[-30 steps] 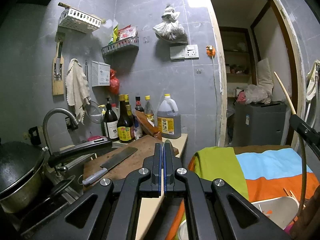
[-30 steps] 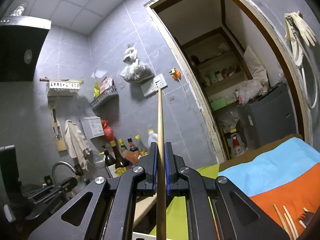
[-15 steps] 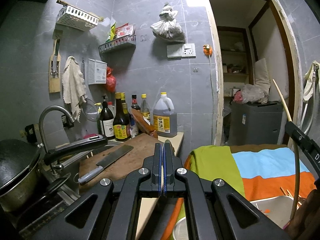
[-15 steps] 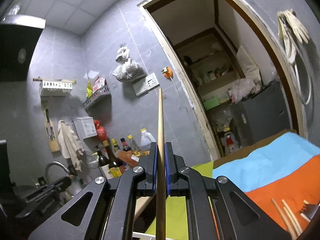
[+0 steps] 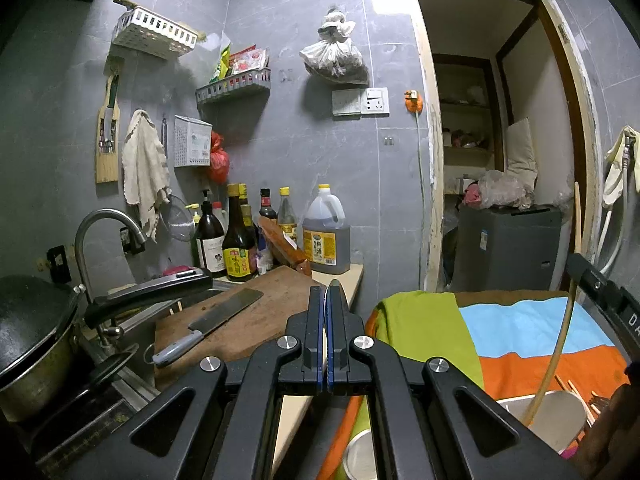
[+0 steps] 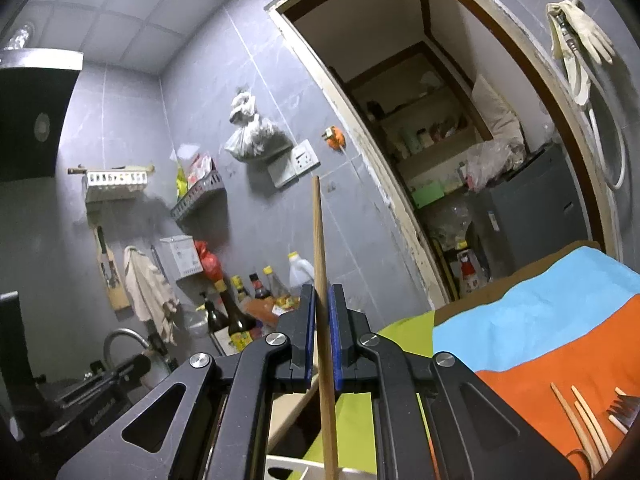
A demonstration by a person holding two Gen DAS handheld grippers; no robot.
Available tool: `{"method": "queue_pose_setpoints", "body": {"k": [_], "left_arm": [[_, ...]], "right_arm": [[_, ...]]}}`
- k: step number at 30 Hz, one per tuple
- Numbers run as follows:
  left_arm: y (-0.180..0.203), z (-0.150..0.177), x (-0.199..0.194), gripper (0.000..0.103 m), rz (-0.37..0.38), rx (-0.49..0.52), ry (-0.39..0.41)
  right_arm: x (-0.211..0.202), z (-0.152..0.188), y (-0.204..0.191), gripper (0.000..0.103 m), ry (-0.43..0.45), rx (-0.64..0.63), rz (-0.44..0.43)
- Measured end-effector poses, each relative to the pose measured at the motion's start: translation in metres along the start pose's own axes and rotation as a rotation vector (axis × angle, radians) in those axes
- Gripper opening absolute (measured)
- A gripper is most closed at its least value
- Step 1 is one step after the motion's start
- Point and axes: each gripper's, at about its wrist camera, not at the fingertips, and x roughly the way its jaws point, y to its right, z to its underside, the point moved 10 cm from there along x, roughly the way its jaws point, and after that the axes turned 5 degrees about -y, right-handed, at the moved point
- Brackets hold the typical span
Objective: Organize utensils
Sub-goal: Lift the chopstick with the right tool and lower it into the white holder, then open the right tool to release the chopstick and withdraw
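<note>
While your left gripper (image 5: 325,336) stayed empty-shut, your right gripper's (image 6: 321,336) fingers clamped the chopstick (image 6: 320,264) upright above the white container (image 5: 560,420).

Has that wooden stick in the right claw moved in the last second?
Yes. The chopstick tip sits lower against the wall socket, leaning slightly left.

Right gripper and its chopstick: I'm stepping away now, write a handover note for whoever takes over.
Right gripper: shut on one long wooden chopstick, held upright, lower end over the white container.
Left gripper: shut, with a thin metal utensil tip showing above its fingers.
Loose chopsticks and a fork lie on the orange part of the striped cloth.
Done: chopstick picked up.
Left: place it, then sort the loose pieces.
</note>
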Motion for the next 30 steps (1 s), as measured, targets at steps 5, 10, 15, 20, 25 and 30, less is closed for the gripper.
{"method": "queue_pose_setpoints", "body": {"k": [5,10,15,20,25,30], "left_arm": [[0.007,0.006,0.002,0.000,0.023,0.031,-0.028],[0.018,0.018,0.006,0.000,0.051,0.082,-0.063],[0.030,0.036,0.009,0.001,0.122,0.098,-0.118],[0.036,0.046,0.010,0.002,0.222,0.047,-0.160],[0.039,0.047,0.002,0.005,0.301,0.005,-0.173],[0.042,0.045,-0.004,0.016,0.357,-0.032,-0.200]], "right_arm": [[-0.006,0.011,-0.001,0.006,-0.048,-0.036,-0.004],[-0.012,0.023,0.001,0.006,-0.088,-0.071,0.008],[-0.017,0.034,0.003,0.006,-0.133,-0.100,0.024],[-0.023,0.039,0.004,0.018,-0.156,-0.130,0.039],[-0.031,0.039,0.005,0.025,-0.166,-0.142,0.036],[-0.041,0.033,0.007,0.038,-0.155,-0.150,0.037]]}}
